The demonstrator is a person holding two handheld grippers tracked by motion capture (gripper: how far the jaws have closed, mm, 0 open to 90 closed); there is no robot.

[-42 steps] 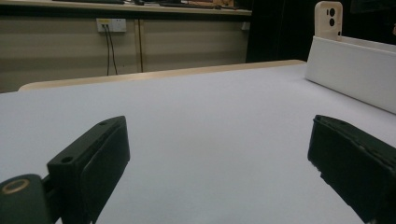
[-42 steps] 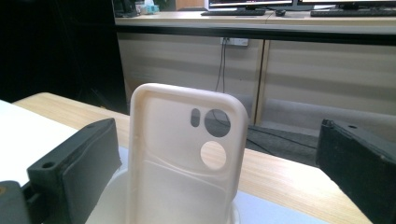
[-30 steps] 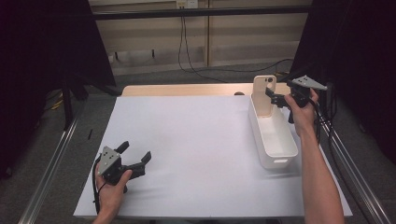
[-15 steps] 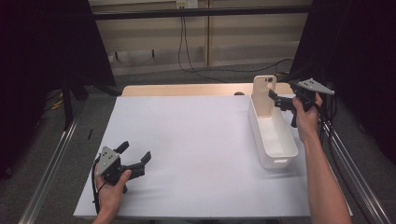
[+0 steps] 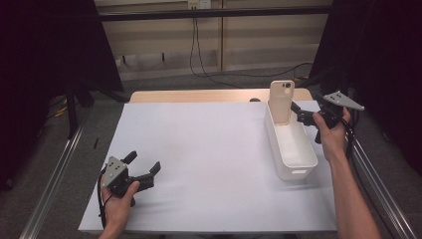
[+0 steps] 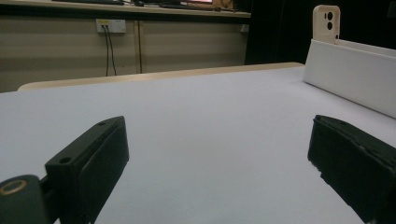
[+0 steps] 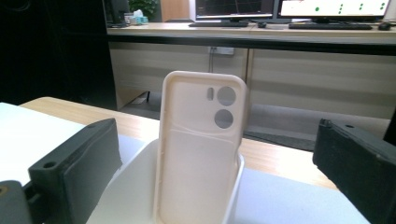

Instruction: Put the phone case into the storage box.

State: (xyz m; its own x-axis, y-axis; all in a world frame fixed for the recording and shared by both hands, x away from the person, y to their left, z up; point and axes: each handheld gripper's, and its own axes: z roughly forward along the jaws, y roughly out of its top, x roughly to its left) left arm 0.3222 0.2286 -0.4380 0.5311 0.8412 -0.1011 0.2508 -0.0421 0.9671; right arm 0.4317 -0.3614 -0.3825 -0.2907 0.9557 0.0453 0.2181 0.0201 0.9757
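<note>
high view: white-covered bench [image 5: 214,149], wide bare surface from centre to its 9 o'clock edge. white bin [image 5: 291,144] lies lengthwise near the 3 o'clock edge; cream phone case [image 5: 281,102] stands upright against the bin's far end wall, at 1 o'clock. right gripper [image 5: 302,117] hovers just beside the case, outside the bin's rim, fingers spread wide, gripping nothing. left gripper [image 5: 147,172] rests at 7 o'clock near the front edge, fingers wide apart, empty.
</note>
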